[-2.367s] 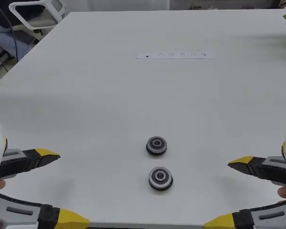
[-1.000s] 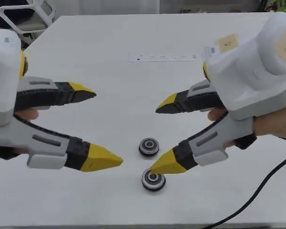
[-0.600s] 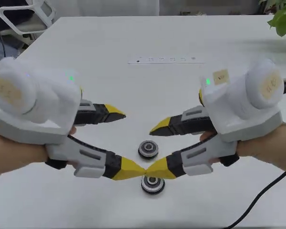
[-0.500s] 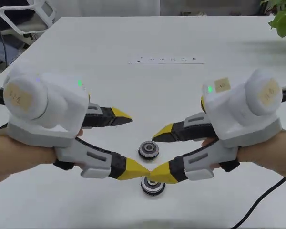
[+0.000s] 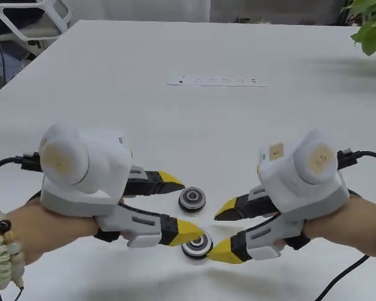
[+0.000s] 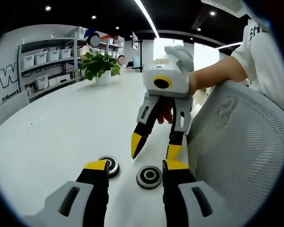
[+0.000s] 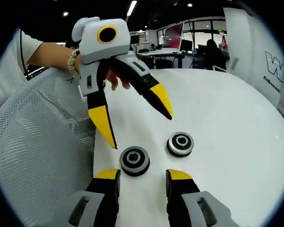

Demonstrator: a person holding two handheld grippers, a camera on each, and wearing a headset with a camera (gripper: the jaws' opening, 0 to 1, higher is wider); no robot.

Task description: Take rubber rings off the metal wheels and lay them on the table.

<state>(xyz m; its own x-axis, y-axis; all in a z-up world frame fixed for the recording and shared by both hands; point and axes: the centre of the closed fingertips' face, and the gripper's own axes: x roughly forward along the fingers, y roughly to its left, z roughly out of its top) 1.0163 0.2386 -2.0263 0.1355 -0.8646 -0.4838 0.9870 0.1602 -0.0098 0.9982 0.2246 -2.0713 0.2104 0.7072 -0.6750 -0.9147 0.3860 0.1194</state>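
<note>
Down at the lower left of the head view, a hand with a bead bracelet (image 5: 0, 251) holds the left gripper (image 5: 192, 207). Its jaws are spread wide, grip nothing, and point toward frame centre. The upper jaw tip sits just left of the far wheel (image 5: 192, 199). The lower tip reaches the upper-left rim of the near wheel (image 5: 197, 246), though I cannot tell if they touch.

Both wheels lie flat on the white table (image 5: 175, 119) at lower centre, near each other but apart. Each has a dark rubber ring (image 7: 122, 161) around it.

From the lower right, the right gripper (image 5: 212, 238) points back leftward, its jaws likewise wide apart with nothing between them. Its lower tip is just beside the near wheel's right edge.

In the left gripper view the near wheel lies low in the frame between that gripper's own jaw tips. In the right gripper view it sits just above the gap between the jaws, with the far wheel to its upper right.

A plant (image 5: 370, 25) fills the head view's upper right corner.
</note>
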